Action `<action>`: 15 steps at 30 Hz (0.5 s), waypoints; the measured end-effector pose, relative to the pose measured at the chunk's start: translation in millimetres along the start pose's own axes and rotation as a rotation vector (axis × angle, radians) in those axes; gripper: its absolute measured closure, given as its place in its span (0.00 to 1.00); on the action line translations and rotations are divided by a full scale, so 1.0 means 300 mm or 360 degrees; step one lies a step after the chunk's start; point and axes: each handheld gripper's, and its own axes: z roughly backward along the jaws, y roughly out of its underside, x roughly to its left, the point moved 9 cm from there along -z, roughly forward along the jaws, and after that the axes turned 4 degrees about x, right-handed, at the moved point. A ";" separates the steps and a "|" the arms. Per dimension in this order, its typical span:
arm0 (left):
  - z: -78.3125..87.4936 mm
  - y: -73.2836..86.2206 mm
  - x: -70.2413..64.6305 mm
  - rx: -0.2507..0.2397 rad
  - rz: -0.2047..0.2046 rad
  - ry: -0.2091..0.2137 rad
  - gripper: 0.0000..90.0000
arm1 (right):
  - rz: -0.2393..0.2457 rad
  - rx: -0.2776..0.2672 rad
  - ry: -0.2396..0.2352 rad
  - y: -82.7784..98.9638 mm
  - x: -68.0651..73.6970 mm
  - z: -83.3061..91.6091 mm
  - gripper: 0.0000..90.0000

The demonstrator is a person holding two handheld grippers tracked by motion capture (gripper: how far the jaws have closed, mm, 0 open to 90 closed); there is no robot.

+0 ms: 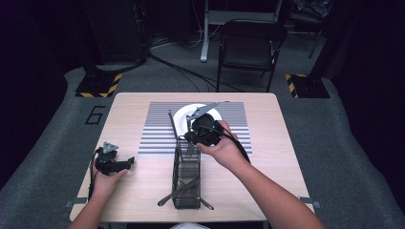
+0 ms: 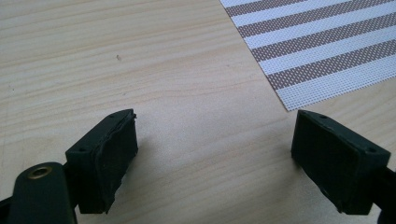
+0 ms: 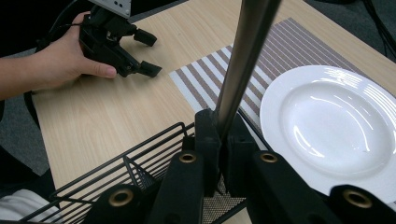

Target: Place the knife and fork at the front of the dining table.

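My right gripper (image 1: 187,137) (image 3: 223,135) is shut on a long metal utensil (image 3: 243,60), whose shaft (image 1: 173,124) slants up over the far end of a black wire basket (image 1: 186,183) (image 3: 116,163). I cannot tell what kind of utensil it is. Just beyond lies a white plate (image 1: 184,114) (image 3: 327,121) on a striped placemat (image 1: 157,129) (image 2: 317,46) (image 3: 210,79). At the table's left my left gripper (image 1: 129,163) (image 2: 215,154) (image 3: 147,53) rests low over bare wood, open, nothing between its pads (image 2: 107,158).
More utensils (image 1: 167,196) lie in the basket's near end and stick out past its sides. The wooden table (image 1: 267,157) has free room at right. Behind the table stand a folding chair (image 1: 248,45) and floor cables.
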 end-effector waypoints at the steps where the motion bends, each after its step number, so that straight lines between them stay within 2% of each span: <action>1: 0.000 0.000 0.000 -0.0001 0.0001 0.0000 0.16 | 0.0004 0.0000 -0.0001 -0.003 -0.001 0.006 0.96; 8: 0.000 0.000 0.000 0.0000 0.0001 0.0000 0.16 | -0.0029 0.0005 -0.0016 -0.021 -0.008 0.048 0.96; 9: 0.000 0.000 0.000 0.0000 0.0000 0.0000 0.16 | -0.0012 -0.0004 -0.0013 -0.023 -0.014 0.052 0.96; 15: 0.000 0.000 0.000 -0.0001 0.0001 0.0000 0.16 | -0.0032 -0.0008 0.0007 -0.023 -0.049 0.084 0.96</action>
